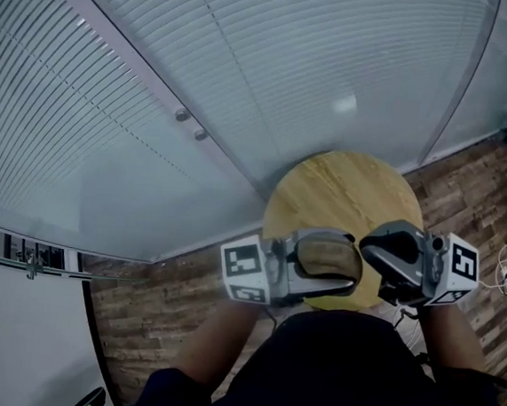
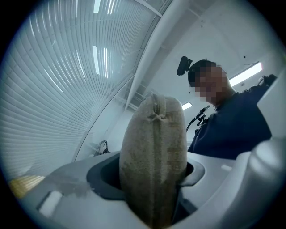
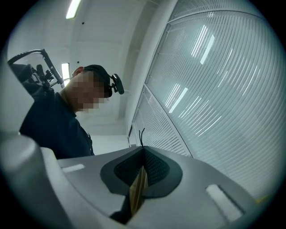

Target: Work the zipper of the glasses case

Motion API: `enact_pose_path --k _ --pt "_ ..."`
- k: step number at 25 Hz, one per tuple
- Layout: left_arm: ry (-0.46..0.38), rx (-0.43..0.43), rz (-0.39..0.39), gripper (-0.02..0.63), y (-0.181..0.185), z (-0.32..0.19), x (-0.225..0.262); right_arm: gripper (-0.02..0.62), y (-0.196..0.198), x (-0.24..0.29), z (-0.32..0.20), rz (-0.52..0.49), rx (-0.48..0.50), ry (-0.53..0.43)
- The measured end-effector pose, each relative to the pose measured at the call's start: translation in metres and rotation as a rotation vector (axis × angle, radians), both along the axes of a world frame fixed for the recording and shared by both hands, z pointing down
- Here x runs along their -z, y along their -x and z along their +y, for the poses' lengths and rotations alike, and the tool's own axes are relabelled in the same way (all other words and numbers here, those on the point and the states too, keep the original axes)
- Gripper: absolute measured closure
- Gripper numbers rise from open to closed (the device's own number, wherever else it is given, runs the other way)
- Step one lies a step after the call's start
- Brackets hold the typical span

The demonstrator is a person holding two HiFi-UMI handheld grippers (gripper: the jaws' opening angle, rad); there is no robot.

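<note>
- Left tool (image 2: 152, 179) is clamped across the glasses case (image 2: 154, 134). One jaw sits on each flat side, and the case stands on end between them with its seam edge facing the camera.
- Right tool (image 3: 143, 150) has its jaws pressed fully together. A thin dark pull cord (image 3: 140, 135) pokes out past the tips; we take it for the zipper's, so the pinch looks to be on that.
- In the head view the case is held in the air between the two tools, over the near edge of the round wooden worktop (image 1: 344, 184) and just in front of our body.
- We can't tell how far along the zipper is, because no view shows its teeth clearly.
- To do this step well, we keep the left grip firm and still so the case can't twist.
- We draw the right tool along the line of the seam, not away from it, and follow the curve at the case's end.
- We pull steadily: the hold on the cord is slim, and a jerk could slip it out of the tips.
- The two tools sit close together, nearly touching, so the right one needs room to travel without knocking the left jaws.
- Around us are a glass wall with blinds (image 1: 207, 41) behind the worktop, a wood-pattern floor (image 1: 470, 174), and loose cables (image 1: 506, 267) on the floor to the right.
- Nothing lies on the worktop near the case, and nothing blocks the pull except our own lap below.
</note>
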State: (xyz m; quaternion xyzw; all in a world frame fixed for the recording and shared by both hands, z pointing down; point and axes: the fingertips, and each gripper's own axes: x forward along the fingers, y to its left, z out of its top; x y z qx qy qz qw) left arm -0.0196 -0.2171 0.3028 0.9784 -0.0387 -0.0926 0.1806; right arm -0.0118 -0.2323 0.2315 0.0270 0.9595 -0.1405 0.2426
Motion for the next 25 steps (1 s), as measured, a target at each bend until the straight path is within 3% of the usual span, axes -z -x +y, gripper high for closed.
enact_pose_path --k 9,18,25 --pt "0.055 -0.011 0.078 0.304 -0.003 0.001 0.001 0.588 -0.003 -0.006 0.001 -0.011 -0.004 0.017" --pt "0.070 -0.023 0.083 0.305 -0.001 0.001 0.006 0.588 -0.004 -0.004 0.001 -0.015 -0.010 0.016" --pt "0.092 -0.012 0.157 0.305 0.005 -0.005 0.019 0.588 -0.005 -0.005 0.001 -0.011 -0.002 0.023"
